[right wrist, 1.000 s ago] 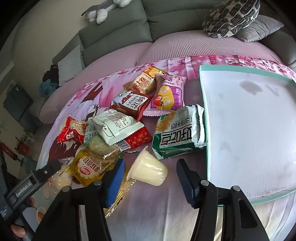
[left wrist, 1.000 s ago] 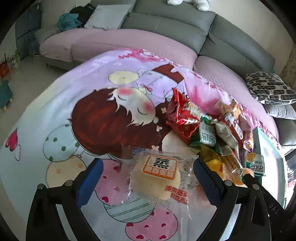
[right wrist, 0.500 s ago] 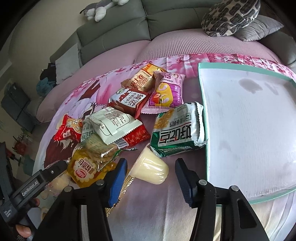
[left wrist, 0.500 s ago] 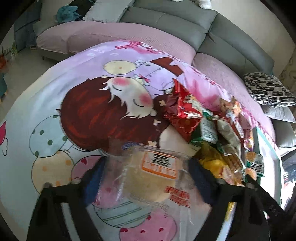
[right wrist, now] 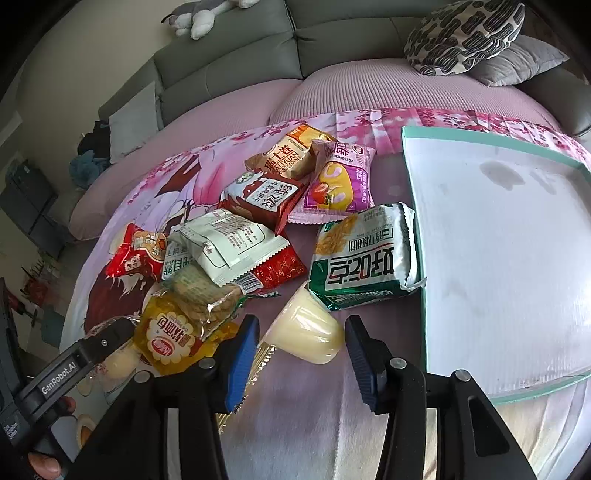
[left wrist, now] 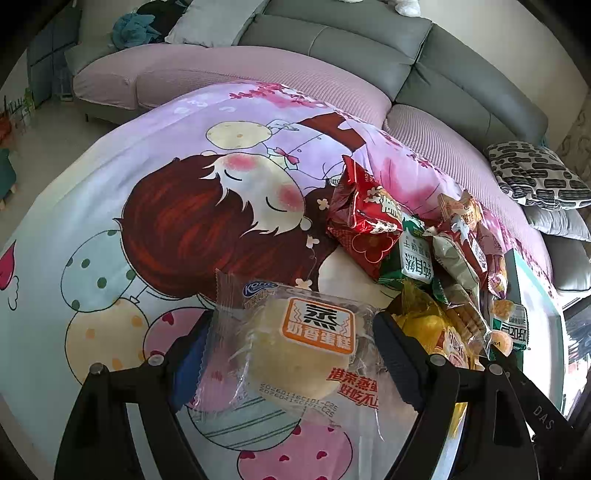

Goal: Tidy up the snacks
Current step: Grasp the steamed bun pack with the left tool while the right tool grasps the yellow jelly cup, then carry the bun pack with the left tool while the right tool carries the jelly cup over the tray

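Observation:
My left gripper has closed on a clear-wrapped steamed cake with an orange label and holds it above the cartoon cloth. My right gripper is open, its blue pads either side of a pale yellow jelly cup lying on its side. A pile of snack packets lies beyond: a green-and-white bag, a purple cake pack, a dark red pack, a yellow biscuit pack and a red bag. The left gripper's body shows at lower left in the right wrist view.
A flat white tray with a teal rim lies right of the pile. A grey sofa with pink seat covers curves behind. A patterned cushion rests at back right.
My left jaws have closed in on the steamed cake and gripped it. My right gripper has edged slightly forward around the jelly cup and stays open.

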Demonstrator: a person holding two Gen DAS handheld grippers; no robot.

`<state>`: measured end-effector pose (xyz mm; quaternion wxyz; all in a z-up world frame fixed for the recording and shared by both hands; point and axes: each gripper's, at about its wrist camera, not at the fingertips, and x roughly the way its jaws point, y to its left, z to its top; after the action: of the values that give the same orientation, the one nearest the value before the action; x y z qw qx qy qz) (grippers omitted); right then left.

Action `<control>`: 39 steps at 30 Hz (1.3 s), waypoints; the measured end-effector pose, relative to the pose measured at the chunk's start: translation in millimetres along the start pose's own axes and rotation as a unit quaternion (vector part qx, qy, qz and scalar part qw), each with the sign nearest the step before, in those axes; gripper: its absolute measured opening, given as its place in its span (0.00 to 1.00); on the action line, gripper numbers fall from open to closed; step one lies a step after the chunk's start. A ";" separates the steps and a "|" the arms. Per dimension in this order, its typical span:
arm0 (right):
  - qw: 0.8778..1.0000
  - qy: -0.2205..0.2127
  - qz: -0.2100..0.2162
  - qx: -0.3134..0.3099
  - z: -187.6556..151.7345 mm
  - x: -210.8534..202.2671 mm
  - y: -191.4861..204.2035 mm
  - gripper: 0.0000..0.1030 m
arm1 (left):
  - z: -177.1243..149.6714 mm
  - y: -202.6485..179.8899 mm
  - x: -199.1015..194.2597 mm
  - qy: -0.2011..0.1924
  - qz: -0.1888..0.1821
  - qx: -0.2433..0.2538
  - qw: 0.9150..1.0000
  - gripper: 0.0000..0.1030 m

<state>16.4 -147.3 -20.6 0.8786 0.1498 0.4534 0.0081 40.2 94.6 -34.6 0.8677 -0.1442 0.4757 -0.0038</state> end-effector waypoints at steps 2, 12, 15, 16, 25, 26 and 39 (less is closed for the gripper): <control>1.000 -0.001 -0.002 0.000 0.1 -0.1 0.1 0.49 | -0.2 0.1 -0.6 0.000 0.000 0.000 1.000 0.83; 1.000 -0.002 -0.009 -0.003 -0.2 -0.4 2.0 0.49 | 0.1 0.7 -1.0 0.001 -0.002 -0.002 1.000 0.83; 1.000 -0.007 -0.007 0.005 -0.2 -2.6 0.8 0.49 | 0.2 1.2 -1.3 0.000 -0.003 -0.004 1.000 0.83; 1.000 -0.009 -0.007 0.009 0.0 -3.3 -0.1 0.49 | 0.0 1.4 -1.6 0.000 -0.002 -0.005 1.000 0.83; 0.998 0.001 -0.032 0.047 -0.8 -0.7 -4.6 0.47 | 0.0 0.4 -7.3 -0.008 0.004 0.000 1.000 0.73; 0.998 0.002 -0.033 0.049 -1.0 -0.2 -5.2 0.46 | -0.1 0.0 -7.7 -0.009 0.004 0.002 1.000 0.71; 0.998 -0.009 -0.012 0.055 -1.3 -11.4 -6.3 0.38 | 0.8 -2.8 -17.7 -0.023 -0.005 0.007 1.000 0.61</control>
<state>7.9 -154.7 -14.0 0.8732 0.1928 0.4467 -0.0294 31.5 94.6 -18.8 0.8794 -0.1409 0.4547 -0.0080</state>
